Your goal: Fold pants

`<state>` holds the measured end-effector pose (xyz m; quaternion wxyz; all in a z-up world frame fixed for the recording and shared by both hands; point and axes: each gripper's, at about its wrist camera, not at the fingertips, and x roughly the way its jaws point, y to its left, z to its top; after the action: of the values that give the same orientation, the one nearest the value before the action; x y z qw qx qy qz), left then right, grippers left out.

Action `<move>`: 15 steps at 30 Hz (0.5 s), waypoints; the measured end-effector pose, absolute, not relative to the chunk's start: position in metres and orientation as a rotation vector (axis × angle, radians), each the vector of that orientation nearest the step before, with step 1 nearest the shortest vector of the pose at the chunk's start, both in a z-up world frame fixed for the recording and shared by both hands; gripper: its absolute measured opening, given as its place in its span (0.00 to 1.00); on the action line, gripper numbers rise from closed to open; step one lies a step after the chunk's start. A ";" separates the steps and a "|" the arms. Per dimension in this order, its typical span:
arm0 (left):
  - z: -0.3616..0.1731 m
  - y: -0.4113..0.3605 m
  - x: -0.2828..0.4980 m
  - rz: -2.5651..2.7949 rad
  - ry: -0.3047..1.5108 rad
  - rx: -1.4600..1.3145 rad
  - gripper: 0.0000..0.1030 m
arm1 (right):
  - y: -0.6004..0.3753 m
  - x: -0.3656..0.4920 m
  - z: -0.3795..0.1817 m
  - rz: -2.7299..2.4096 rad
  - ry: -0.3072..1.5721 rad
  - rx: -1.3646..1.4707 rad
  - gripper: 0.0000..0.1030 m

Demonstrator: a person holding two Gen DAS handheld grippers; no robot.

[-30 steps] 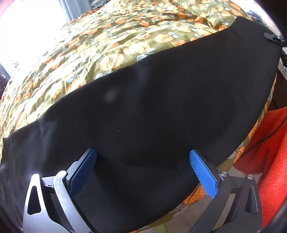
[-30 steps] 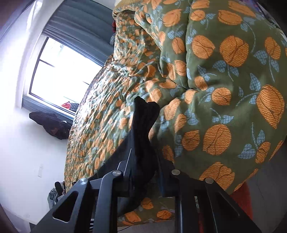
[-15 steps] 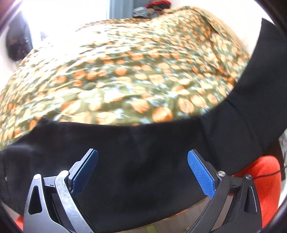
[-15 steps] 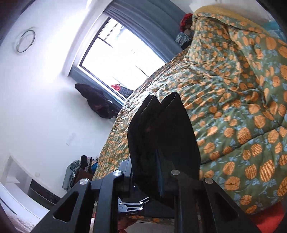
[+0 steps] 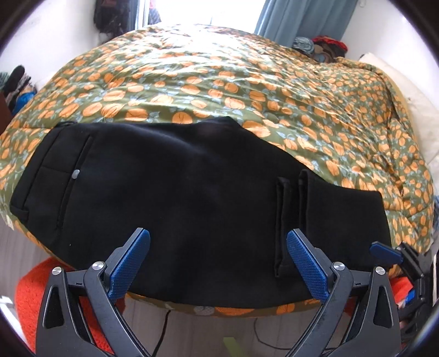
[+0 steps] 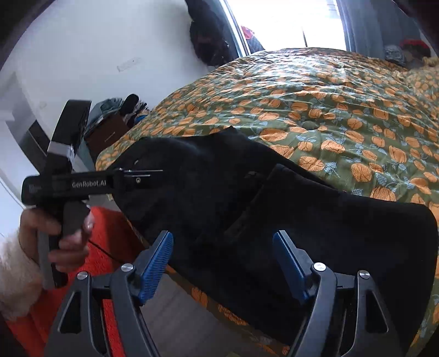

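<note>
Left gripper [image 5: 218, 258] at the bottom centre of the left wrist view, jaws spread wide, nothing between the blue pads [image 5: 129, 267]. Just beyond the tips, black pants [image 5: 175, 189], folded over and lying flat across the near edge of the bed, filling the lower and middle part of the frame. Waist end with a pocket and a small grey button [image 5: 76, 173] at the left of the frame; two hemmed leg ends [image 5: 290, 217] lying on top, right of centre, side by side. At the lower right edge, a blue tip of the other tool [image 5: 384, 252], close to the right end of the cloth.

Right gripper [image 6: 222, 262] at the bottom centre of the right wrist view, also spread wide and holding nothing, pads over the near edge of the same pants [image 6: 315, 233]. At the left of that frame, a hand [image 6: 59, 236] with a fluffy white cuff wrapped around the handle of the other tool.

Under the pants, a green bedspread [image 5: 247, 82] printed with orange pumpkins, covering the upper half of both views. Below the bed's edge, an orange rug [image 5: 30, 291] at the lower left, with a thin black cable [image 5: 164, 324] on the pale floor. Bright window [image 6: 288, 24] and blue-grey curtain [image 5: 299, 19] along the top, with a dark garment [image 6: 205, 41] hanging on the white wall to the left of the window.
</note>
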<state>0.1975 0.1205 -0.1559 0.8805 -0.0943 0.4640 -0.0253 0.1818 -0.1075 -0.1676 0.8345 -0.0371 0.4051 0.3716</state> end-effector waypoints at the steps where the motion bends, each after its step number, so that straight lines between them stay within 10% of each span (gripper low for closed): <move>1: -0.149 0.112 0.192 -0.088 0.939 -0.178 0.97 | -0.118 0.167 -0.165 0.780 0.833 -0.137 0.75; 15: -0.197 0.010 0.223 -0.341 1.094 0.016 0.30 | -0.227 0.106 -0.158 0.485 0.761 -0.034 0.88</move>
<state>0.2226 0.0104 -0.1973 0.8403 0.0077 0.5175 -0.1615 0.1064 -0.2267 -0.1578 0.8997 -0.0166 0.3679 0.2344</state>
